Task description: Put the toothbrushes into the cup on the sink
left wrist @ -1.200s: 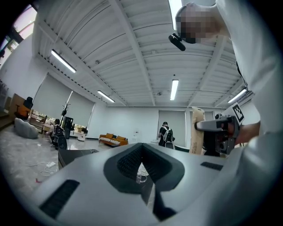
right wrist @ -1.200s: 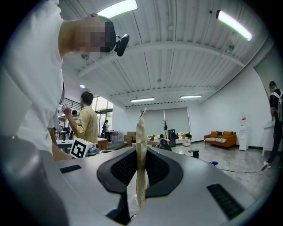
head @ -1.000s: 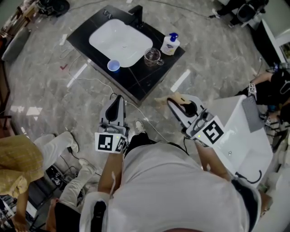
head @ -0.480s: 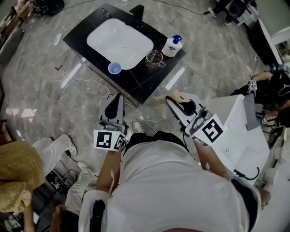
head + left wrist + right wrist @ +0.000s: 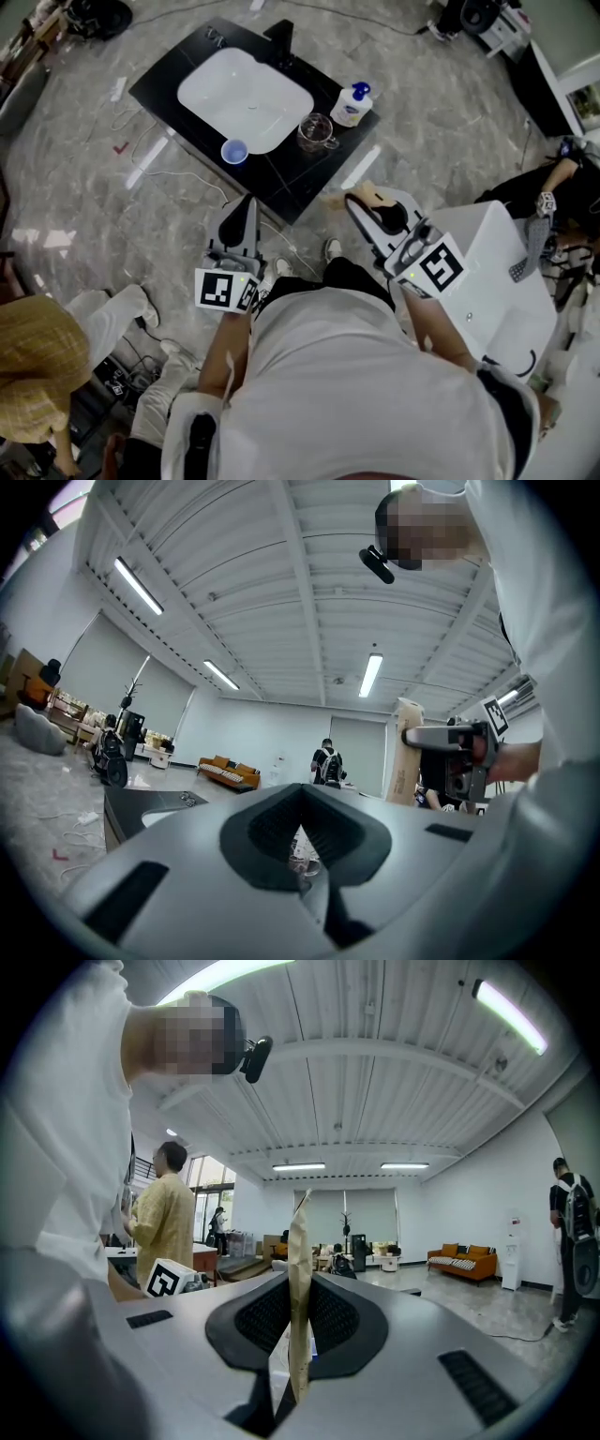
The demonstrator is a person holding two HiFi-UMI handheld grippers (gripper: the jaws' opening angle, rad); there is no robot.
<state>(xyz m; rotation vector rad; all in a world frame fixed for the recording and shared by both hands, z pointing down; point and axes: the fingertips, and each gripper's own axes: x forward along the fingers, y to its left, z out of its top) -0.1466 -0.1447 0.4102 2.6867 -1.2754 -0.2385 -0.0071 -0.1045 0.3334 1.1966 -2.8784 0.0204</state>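
While you are standing back from the black sink counter (image 5: 281, 183), your right gripper (image 5: 350, 199) is clamping a flat tan pack (image 5: 298, 1269), and your left gripper (image 5: 248, 201) is keeping its 2 jaws together, empty. The blue cup (image 5: 233, 151) is sitting beside the basin, well apart from both.

small blue cup (image 5: 234, 151) upright on the black counter (image 5: 281, 183), just beside the white basin (image 5: 244, 94); clear glass mug (image 5: 317, 132) upright nearby; flat tan packet (image 5: 298, 1241) clamped edge-on in right gripper (image 5: 359, 204)
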